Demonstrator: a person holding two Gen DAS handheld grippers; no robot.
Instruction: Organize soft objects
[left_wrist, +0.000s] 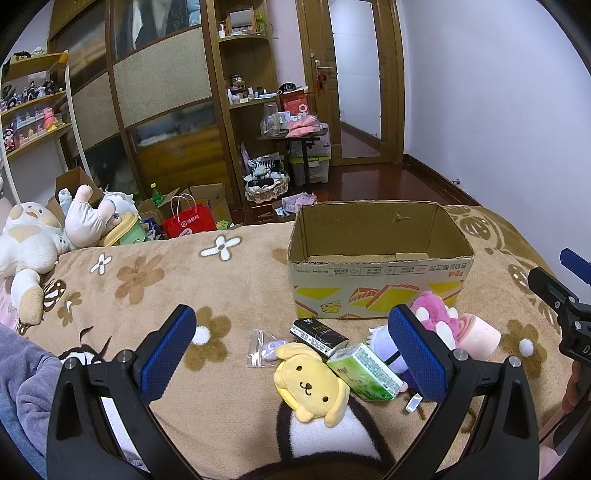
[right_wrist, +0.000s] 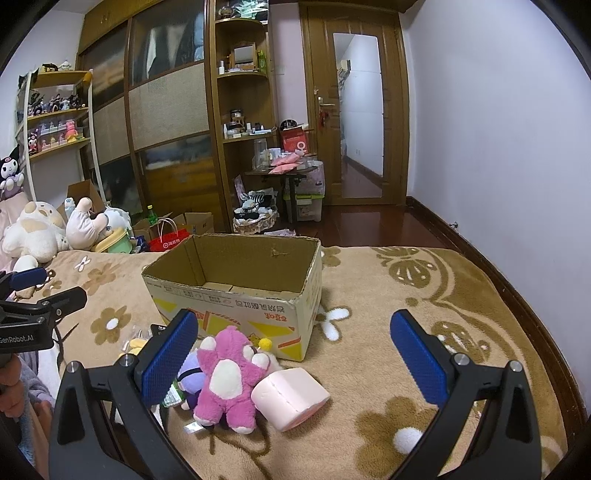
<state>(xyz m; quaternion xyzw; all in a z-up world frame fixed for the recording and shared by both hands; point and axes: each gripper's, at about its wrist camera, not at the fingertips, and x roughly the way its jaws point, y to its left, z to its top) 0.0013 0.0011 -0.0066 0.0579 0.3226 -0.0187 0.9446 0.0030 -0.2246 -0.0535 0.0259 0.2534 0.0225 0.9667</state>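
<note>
Covering everything under us is the tan flower-patterned blanket (left_wrist: 229, 280), and on it stands the open cardboard box (left_wrist: 376, 258), upright, with only its folded bottom flaps showing inside. We find the soft things heaped on the blanket just in front of the box. Largest among them is the pink plush bear (right_wrist: 229, 376), lying against the box's front wall and touching the pink tissue roll (right_wrist: 291, 398) on its side. Next to the bear a purple plush (left_wrist: 384, 343) is half hidden. We see the yellow dog plush (left_wrist: 312, 387) face up, touching the green tissue pack (left_wrist: 364, 373), with the black packet (left_wrist: 317, 336) just behind them. Smallest is the clear sachet (left_wrist: 262, 349) beside the dog.

Our left gripper (left_wrist: 291, 358) hovers over the yellow dog, jaws spread wide, holding nothing. Our right gripper (right_wrist: 291, 354) hangs above the roll, jaws likewise spread and empty.
</note>
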